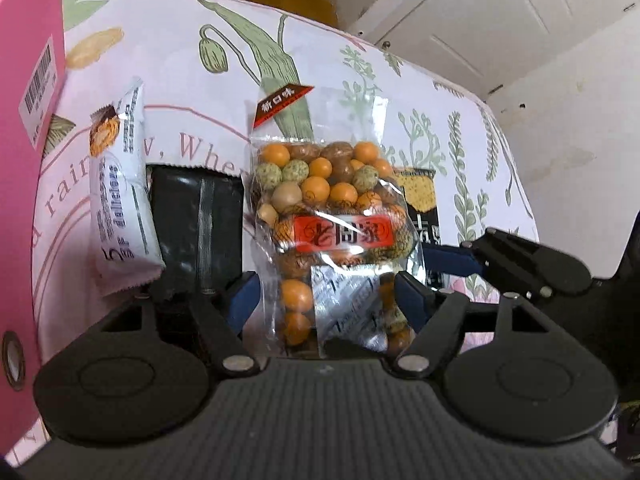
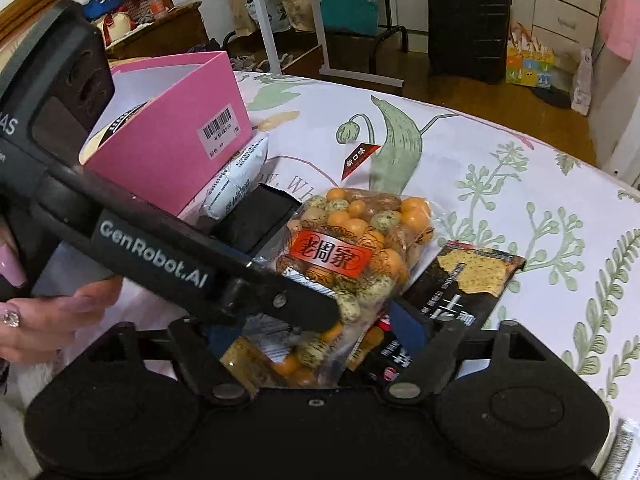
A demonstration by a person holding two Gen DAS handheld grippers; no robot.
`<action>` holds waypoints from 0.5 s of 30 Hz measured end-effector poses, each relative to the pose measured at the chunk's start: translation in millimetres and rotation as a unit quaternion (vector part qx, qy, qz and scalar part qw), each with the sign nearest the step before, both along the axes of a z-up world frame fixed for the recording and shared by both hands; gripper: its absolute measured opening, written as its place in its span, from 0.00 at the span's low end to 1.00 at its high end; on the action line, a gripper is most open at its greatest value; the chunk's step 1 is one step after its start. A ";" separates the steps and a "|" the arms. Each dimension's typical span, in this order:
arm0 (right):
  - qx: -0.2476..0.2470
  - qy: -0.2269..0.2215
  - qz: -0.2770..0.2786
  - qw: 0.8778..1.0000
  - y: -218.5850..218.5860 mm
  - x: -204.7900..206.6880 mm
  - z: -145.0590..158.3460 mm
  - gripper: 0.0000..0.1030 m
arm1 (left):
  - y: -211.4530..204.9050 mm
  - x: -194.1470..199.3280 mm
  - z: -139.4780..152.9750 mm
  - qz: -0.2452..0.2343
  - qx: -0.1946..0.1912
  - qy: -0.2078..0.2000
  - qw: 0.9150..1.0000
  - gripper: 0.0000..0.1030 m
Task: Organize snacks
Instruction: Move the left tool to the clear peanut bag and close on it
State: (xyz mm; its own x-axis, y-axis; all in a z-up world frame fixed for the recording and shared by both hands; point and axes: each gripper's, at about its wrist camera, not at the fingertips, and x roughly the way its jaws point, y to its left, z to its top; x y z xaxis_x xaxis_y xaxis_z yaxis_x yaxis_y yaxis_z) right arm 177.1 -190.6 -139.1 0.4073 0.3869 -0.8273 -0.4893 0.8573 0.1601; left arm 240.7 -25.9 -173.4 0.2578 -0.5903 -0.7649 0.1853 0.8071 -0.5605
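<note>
A clear bag of orange, green and brown coated nuts [image 1: 320,200] with a red label stands between my left gripper's [image 1: 326,300] blue pads, which press on its lower sides. In the right wrist view the same bag [image 2: 360,236] also lies between my right gripper's [image 2: 316,332] wide-open jaws. Its right fingertip [image 2: 404,326] stands just clear of the plastic, and the left gripper's finger [image 2: 308,308] crosses in front. A white snack packet [image 1: 120,208], a black packet [image 1: 200,216] and a black cracker packet [image 2: 460,292] lie around the bag. A pink box [image 2: 172,148] stands to the left.
The table wears a floral cloth [image 2: 500,184], bare to the right and behind the snacks. The pink box holds a cream item with a dark band [image 2: 108,132]. A person's hand [image 2: 52,312] grips the left tool. A suitcase [image 2: 468,20] and bags stand on the floor beyond.
</note>
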 end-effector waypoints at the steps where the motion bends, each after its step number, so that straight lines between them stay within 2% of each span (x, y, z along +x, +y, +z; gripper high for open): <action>1: 0.001 -0.002 -0.001 1.000 1.2 -0.4 -1.4 0.88 | 0.8 1.2 -0.3 0.000 -0.003 0.002 1.000 0.71; 7: -0.017 -0.023 -0.007 1.000 11.5 -1.1 -8.3 0.93 | -3.7 2.4 1.8 -0.033 0.000 -0.009 0.999 0.62; 11: -0.024 -0.031 -0.022 0.999 16.1 2.7 -13.0 0.98 | -8.0 2.2 -0.2 -0.033 -0.006 -0.011 0.999 0.61; 15: -0.056 -0.047 -0.017 0.997 26.0 0.0 -17.1 0.99 | -9.8 3.4 -3.4 -0.032 -0.009 -0.012 0.999 0.61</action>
